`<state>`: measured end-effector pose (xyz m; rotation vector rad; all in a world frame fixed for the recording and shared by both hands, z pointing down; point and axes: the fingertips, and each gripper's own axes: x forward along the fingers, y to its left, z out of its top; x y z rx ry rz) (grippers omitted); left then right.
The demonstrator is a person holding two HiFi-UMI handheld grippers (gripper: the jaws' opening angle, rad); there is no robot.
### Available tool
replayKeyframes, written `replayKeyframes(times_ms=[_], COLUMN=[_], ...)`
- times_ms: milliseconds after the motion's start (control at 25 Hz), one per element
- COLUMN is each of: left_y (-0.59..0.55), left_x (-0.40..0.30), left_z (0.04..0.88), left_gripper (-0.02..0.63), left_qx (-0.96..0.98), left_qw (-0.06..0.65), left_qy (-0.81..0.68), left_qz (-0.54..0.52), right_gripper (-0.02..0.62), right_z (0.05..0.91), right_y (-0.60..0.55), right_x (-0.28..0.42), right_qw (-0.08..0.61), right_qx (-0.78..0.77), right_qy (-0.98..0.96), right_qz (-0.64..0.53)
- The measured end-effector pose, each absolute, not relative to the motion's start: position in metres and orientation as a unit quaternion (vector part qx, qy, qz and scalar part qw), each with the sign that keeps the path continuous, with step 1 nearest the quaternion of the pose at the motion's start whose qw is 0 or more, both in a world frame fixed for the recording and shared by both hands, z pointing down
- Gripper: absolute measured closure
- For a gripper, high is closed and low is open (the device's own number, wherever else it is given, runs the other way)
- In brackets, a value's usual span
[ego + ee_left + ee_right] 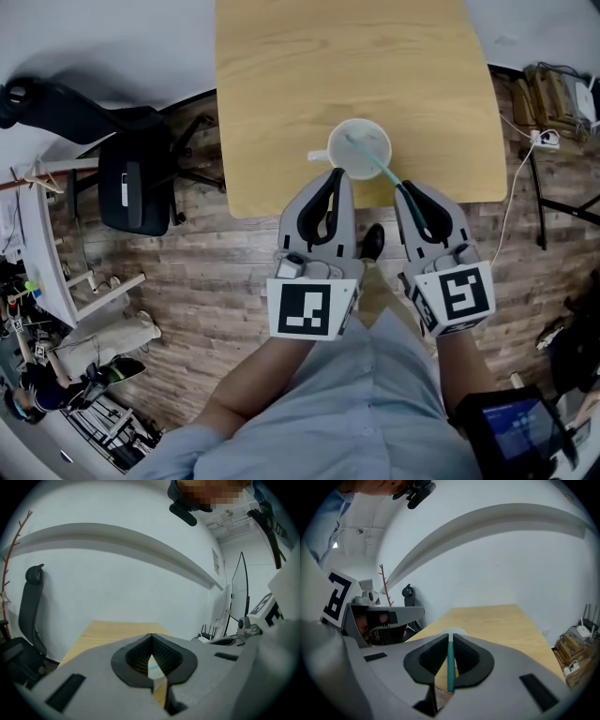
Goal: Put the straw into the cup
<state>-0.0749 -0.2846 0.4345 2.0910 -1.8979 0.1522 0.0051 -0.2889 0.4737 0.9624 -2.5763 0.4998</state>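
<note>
A white cup (360,146) with a small handle on its left stands near the front edge of the light wooden table (281,84). A teal straw (375,162) slants up from inside the cup to my right gripper (405,189), which is shut on its upper end. In the right gripper view the straw (450,667) runs between the jaws and the cup's rim (453,631) shows just beyond them. My left gripper (335,174) is shut, its tips against the cup's near left side below the handle. In the left gripper view (151,637) the tips meet with nothing between them.
A black office chair (136,178) stands on the wooden floor left of the table. Cables and a power strip (544,139) lie at the right by boxes. A dark screen (511,431) is at the lower right. The table's front edge runs just under the cup.
</note>
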Motion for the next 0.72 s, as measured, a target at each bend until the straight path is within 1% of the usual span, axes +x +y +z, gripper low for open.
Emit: replayKeyframes(times_ms=[240,400,560,720], left_y=[-0.289,-0.286,-0.282,-0.276], left_x=[-0.078,-0.079,-0.079,-0.075], left_z=[0.436,0.426,0.412,0.390], left_gripper=[0.614,0.614,0.614,0.614], left_qx=[0.732,0.737,0.748,0.759], left_qw=[0.157,0.148,0.134,0.114], left_qy=[-0.661,-0.657,-0.649,-0.641], left_qz=[0.051,0.045,0.043,0.035], right_gripper=[0.565,0.514,0.509,0.509], right_z=[0.473,0.470,0.451,0.420], right_y=[-0.297,-0.296,-0.298,-0.295], right_x=[0.006,0.008,0.011,0.015], right_qw=[0.167,0.166,0.147,0.114], right_qx=[0.346,0.354,0.365,0.378], right_qy=[-0.909,-0.905,-0.907,-0.907], right_qz=[0.165,0.168,0.152,0.147])
